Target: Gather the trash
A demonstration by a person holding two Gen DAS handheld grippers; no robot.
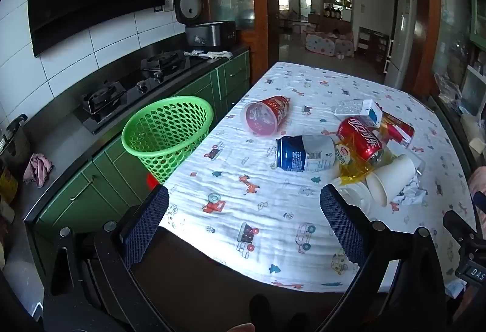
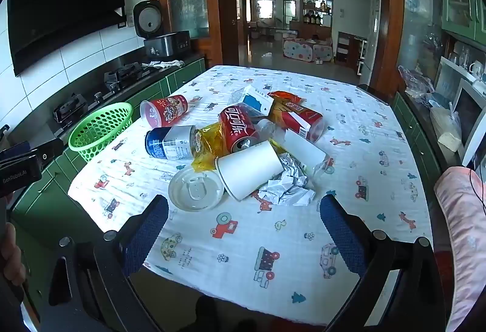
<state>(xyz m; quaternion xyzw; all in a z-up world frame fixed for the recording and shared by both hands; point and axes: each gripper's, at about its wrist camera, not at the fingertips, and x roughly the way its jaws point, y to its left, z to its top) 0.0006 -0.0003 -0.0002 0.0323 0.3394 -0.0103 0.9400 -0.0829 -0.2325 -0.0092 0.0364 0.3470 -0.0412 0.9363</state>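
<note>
Desk (image 2: 349, 107), covered by a white cloth printed with cartoon vehicles and animals. Trash heaped at its centre, all lying on the cloth:

- Red Coca-Cola can (image 2: 238, 127), on its side, open end toward 6 o'clock.
- Blue-and-white can (image 2: 170, 142), on its side, at 9 o'clock of the red can.
- Yellow plastic wrapper (image 2: 206, 149), between and under the two cans.
- Red printed cup (image 2: 165, 111), tipped over, at 10 o'clock of the heap, nearest the basket.
- White paper cup (image 2: 250, 169), on its side, mouth toward 8 o'clock.
- White plastic lid (image 2: 196, 190), flat, touching the paper cup at its 8 o'clock.
- Crumpled white paper (image 2: 287, 187), just beside the paper cup at 4 o'clock.
- Small blue-and-white carton (image 2: 258, 99) and red snack package (image 2: 296, 116), at 12 to 1 o'clock.

Green perforated basket (image 1: 167, 134), at the desk's 9 o'clock edge, upright, beside the green kitchen cabinets (image 1: 100, 180).

Left gripper (image 1: 244, 200): jaws wide, nothing between them, over the near desk edge.
Right gripper (image 2: 244, 209): jaws wide, holding nothing, just short of the lid and paper.
</note>
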